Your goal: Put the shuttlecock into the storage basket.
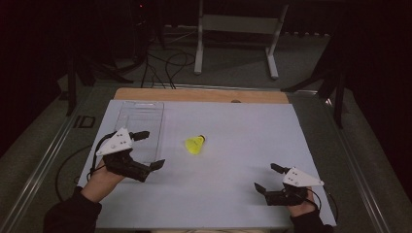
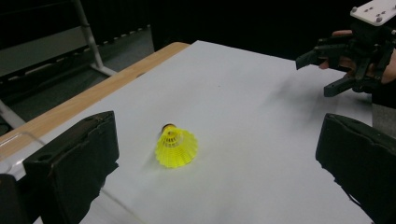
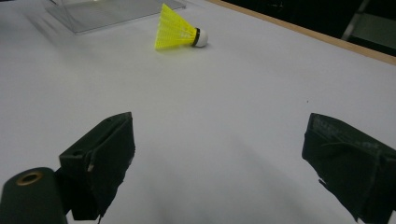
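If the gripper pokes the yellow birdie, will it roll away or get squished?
The yellow shuttlecock lies on its side on the white table cover, so a poke would probably swing it around its small white tip rather than roll it straight. Its thin, lacy skirt looks light and bendy, so the open left gripper should probably squeeze gently.

One yellow shuttlecock (image 1: 195, 144), one clear box (image 1: 139, 127), two claws.

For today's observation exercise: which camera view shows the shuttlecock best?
The right gripper view: the shuttlecock lies side-on, yellow skirt and white cork both clear. The left gripper view shows mostly the skirt's open end; the high view shows it small.
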### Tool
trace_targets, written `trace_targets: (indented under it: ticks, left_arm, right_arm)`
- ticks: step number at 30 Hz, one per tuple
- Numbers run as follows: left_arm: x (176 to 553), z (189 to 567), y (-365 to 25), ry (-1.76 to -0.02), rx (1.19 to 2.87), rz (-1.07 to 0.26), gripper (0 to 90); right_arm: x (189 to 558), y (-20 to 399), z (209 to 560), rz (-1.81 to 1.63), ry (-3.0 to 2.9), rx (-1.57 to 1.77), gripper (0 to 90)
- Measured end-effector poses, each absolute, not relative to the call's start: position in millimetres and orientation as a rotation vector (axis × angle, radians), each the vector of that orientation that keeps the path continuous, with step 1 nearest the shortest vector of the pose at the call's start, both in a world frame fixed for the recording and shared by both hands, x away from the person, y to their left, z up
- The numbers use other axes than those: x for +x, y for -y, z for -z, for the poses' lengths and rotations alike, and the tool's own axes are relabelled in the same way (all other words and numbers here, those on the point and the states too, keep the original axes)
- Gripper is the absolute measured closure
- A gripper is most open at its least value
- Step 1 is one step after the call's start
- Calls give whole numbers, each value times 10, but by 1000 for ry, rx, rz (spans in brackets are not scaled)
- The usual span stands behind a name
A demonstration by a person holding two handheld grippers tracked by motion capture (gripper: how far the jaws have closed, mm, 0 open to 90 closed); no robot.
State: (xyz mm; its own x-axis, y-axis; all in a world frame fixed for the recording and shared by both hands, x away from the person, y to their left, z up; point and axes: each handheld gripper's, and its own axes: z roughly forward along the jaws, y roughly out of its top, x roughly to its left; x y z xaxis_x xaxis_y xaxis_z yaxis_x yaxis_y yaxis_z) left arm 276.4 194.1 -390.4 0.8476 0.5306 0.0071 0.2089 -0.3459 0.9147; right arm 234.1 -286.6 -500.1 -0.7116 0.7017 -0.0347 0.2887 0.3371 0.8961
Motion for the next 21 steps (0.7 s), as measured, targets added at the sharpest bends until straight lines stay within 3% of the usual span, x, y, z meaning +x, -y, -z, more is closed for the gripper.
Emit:
trace_targets:
  ticks: [21]
  left_arm:
    - [2969, 3855, -1458, -553, 2002, -338, 1]
  right_arm:
    - [2346, 2866, 5006, -1338, -2200, 867, 94]
